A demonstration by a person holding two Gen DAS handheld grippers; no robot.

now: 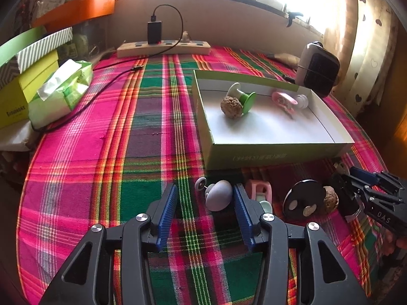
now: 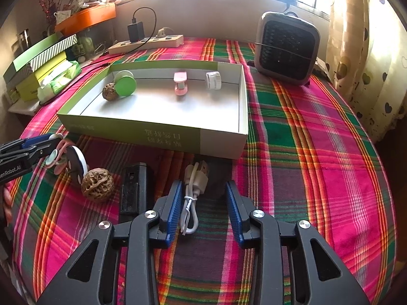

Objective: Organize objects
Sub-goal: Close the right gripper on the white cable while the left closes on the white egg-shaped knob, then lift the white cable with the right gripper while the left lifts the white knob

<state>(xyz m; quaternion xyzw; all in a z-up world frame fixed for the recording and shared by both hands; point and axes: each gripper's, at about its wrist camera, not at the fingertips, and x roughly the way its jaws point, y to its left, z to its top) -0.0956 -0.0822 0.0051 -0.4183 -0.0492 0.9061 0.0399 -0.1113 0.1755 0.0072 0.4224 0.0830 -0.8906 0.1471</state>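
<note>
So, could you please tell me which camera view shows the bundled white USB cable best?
The right wrist view: the white USB cable lies in full sight between the open right gripper fingers, plug toward the green box. The left wrist view does not show the cable, only that gripper at the frame's edge.

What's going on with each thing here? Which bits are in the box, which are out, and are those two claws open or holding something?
left gripper: open, grey knob between its fingers, not squeezed.
grey knob: on the cloth, outside the box.
right gripper: open, white cable between its fingers.
white cable: bundled, on the cloth.
box: lidless.
green spool: in the box.
pink clip: in the box.
loose walnut: on the cloth.
</note>
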